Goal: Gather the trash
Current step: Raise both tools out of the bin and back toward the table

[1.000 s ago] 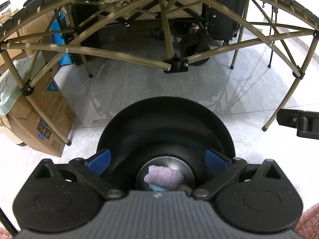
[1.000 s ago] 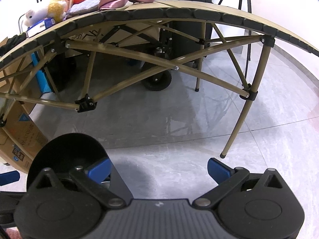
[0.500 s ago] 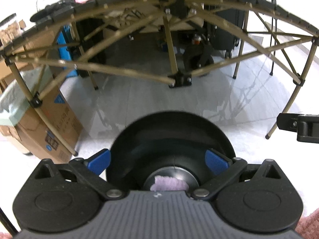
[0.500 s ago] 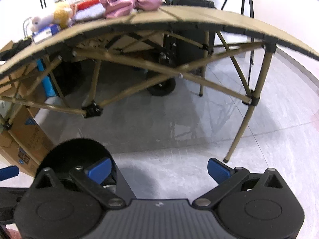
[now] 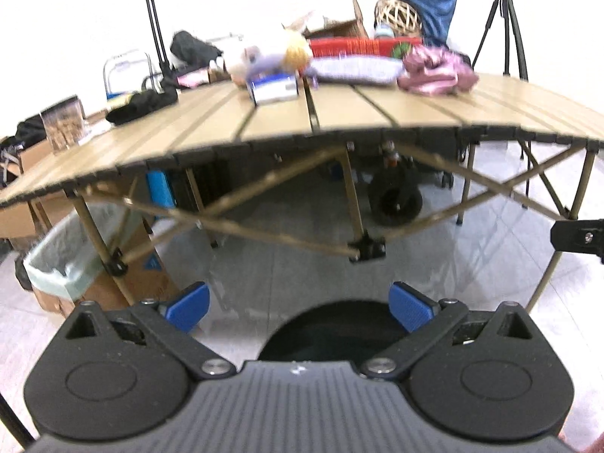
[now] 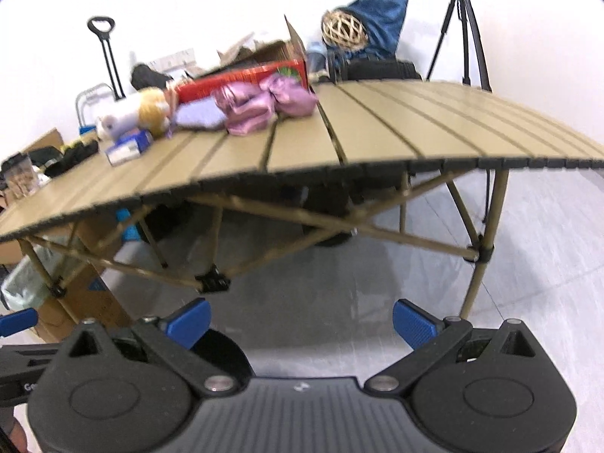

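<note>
Both the left tool (image 5: 298, 304) and the right tool (image 6: 300, 319) are wide open, holding nothing. The black bin (image 5: 332, 330) stands on the floor before the desk's (image 5: 339, 111) near edge.

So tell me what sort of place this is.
Probably a workroom or recording space rather than a lived-in home: a folding slatted camp table stands on bare grey tile, a camera tripod stands against a plain white wall, and cardboard boxes sit on the floor.

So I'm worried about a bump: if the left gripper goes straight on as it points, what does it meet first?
Probably the folding table: its underframe joint sits ahead of the open left gripper. Depth is unclear.
</note>
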The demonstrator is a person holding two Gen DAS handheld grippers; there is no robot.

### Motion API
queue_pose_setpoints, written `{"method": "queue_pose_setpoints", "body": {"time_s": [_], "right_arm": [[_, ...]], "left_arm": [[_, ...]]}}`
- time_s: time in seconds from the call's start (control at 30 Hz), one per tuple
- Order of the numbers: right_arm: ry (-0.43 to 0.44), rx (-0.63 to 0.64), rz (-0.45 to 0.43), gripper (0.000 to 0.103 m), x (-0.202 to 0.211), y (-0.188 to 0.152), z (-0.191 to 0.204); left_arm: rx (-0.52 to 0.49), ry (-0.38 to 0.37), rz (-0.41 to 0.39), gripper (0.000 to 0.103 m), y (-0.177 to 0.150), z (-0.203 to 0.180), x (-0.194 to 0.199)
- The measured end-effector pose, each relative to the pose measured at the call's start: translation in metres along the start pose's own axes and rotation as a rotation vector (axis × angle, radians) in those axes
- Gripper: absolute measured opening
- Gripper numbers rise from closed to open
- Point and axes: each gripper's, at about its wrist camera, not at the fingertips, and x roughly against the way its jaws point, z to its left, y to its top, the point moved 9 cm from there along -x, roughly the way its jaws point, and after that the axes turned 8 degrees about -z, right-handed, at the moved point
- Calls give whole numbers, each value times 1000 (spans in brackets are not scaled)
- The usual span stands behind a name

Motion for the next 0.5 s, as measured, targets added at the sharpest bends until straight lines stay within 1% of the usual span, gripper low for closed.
{"method": "queue_pose_setpoints", "body": {"time_s": [0.13, 0.37, 0.5], "right_arm": [[30, 5, -61, 103, 8, 16, 4], [58, 46, -168, 103, 17, 42, 18], [75, 69, -221, 103, 18, 57, 28]], "left_arm": [[-2, 14, -52, 103, 13, 3, 5], [6, 42, -156, 103, 44, 7, 12], [34, 47, -193, 103, 62, 14, 12]]}}
